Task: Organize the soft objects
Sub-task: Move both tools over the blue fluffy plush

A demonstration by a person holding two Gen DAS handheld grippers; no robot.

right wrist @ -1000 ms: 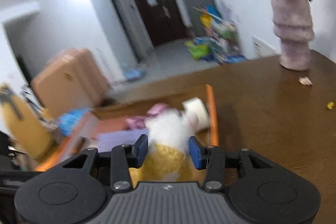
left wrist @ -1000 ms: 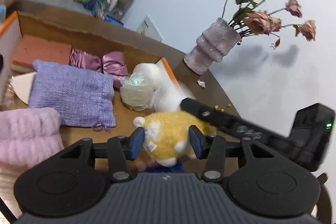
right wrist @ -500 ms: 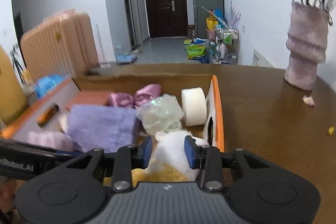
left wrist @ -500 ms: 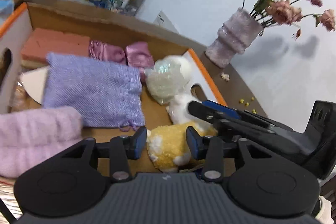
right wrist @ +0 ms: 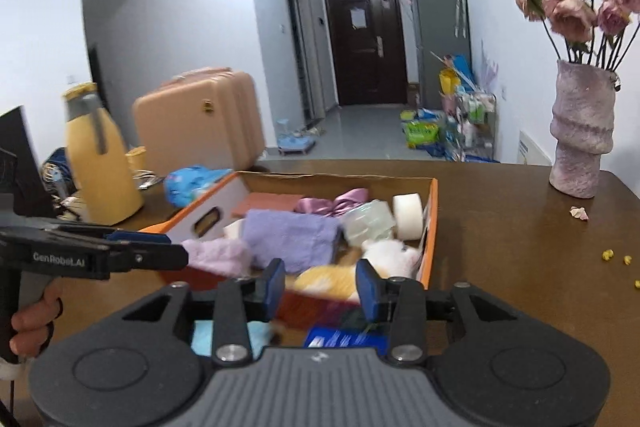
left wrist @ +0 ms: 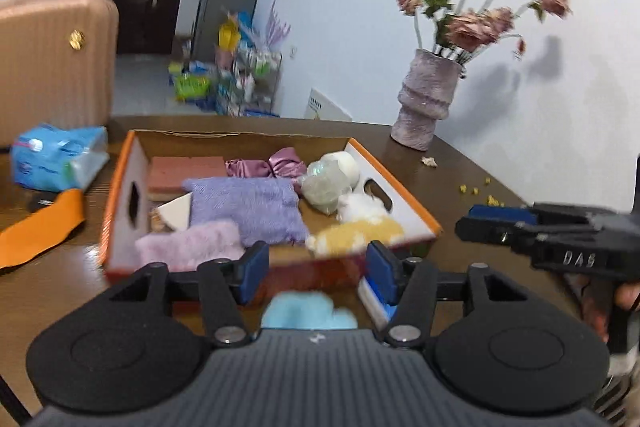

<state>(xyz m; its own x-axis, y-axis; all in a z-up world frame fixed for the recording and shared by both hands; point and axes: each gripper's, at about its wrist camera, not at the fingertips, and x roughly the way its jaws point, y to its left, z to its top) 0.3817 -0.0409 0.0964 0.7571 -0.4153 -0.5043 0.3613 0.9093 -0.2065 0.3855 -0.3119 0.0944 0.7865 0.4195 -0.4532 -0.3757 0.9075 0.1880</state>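
An orange-rimmed cardboard box (left wrist: 118, 183) (right wrist: 431, 223) sits on the brown table. Inside lie a yellow-and-white plush toy (left wrist: 356, 231) (right wrist: 332, 277), a lilac cloth pouch (left wrist: 244, 207) (right wrist: 288, 233), a fluffy pink cloth (left wrist: 188, 247) (right wrist: 218, 253), a satin bow (left wrist: 276, 165), a clear wrapped ball (left wrist: 326, 183) and a white roll (right wrist: 408, 215). My left gripper (left wrist: 314, 269) is open and empty, held in front of the box. My right gripper (right wrist: 320, 289) is open and empty, also before the box. A light blue soft thing (left wrist: 308, 311) (right wrist: 208, 337) lies under both.
A pink vase of dried roses (left wrist: 426, 99) (right wrist: 582, 143) stands at the table's far right. A blue packet (left wrist: 56, 157) and an orange strip (left wrist: 40, 227) lie left of the box. A yellow jug (right wrist: 100, 163) stands at the left. A blue-white pack (right wrist: 344, 339) lies near me.
Both grippers let go of the yellow-and-white plush toy, which now lies in the box, and drew back and up out of the box.
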